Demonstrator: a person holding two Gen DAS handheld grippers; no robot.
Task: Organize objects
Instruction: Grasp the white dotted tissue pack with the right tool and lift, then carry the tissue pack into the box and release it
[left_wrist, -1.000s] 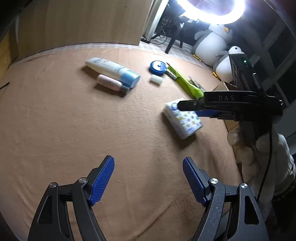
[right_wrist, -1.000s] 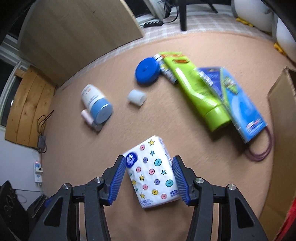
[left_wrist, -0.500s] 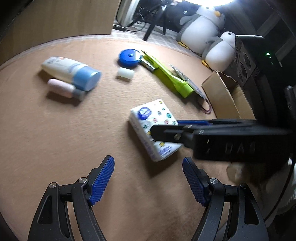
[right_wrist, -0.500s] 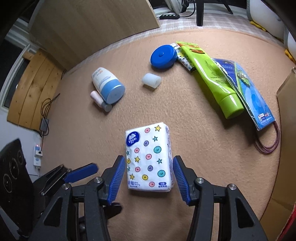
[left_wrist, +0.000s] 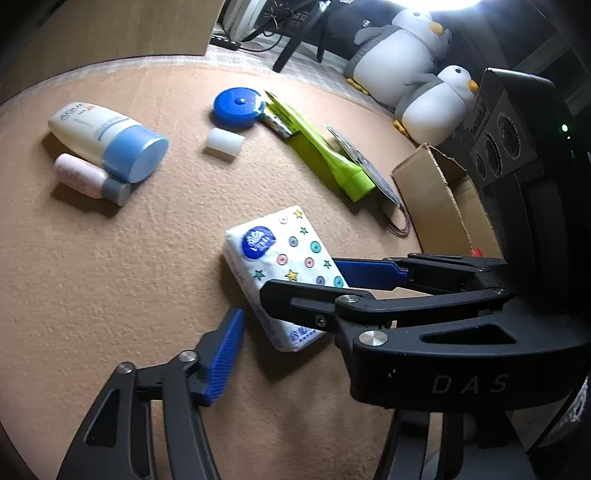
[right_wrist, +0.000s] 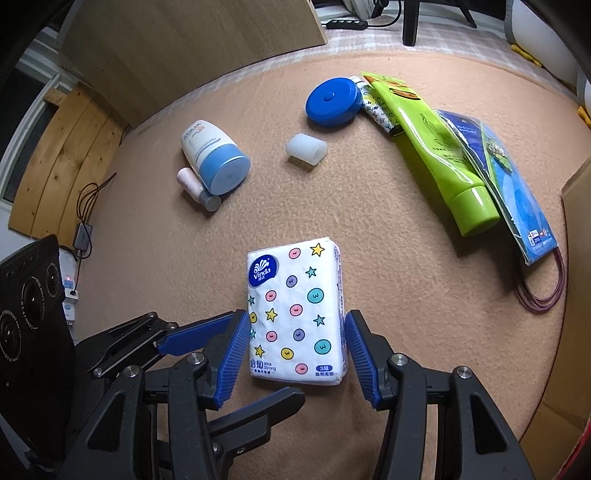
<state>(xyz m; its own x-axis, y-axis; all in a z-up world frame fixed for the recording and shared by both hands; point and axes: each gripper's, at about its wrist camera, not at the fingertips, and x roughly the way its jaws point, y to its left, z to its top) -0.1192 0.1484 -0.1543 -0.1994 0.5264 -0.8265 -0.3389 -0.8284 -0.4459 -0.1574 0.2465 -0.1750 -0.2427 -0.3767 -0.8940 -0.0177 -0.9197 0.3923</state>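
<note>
Right wrist view: right claw (right_wrist: 295, 350) straddles the tissue pack (right_wrist: 295, 314) on the carpet (right_wrist: 369, 221), pads at its sides, grip uncertain; left claw (right_wrist: 177, 339) closing, nothing between.

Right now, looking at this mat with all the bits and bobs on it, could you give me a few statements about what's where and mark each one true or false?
1. The tissue pack sits between the right gripper's blue pads. True.
2. The green tube stands upright. False: it lies flat on the mat.
3. The small pink bottle lies right beside the white bottle with the blue cap. True.
4. The blue round case is inside the cardboard box. False: it lies on the mat.
5. The left gripper holds the white cylinder. False: the cylinder lies alone, far from it.
</note>
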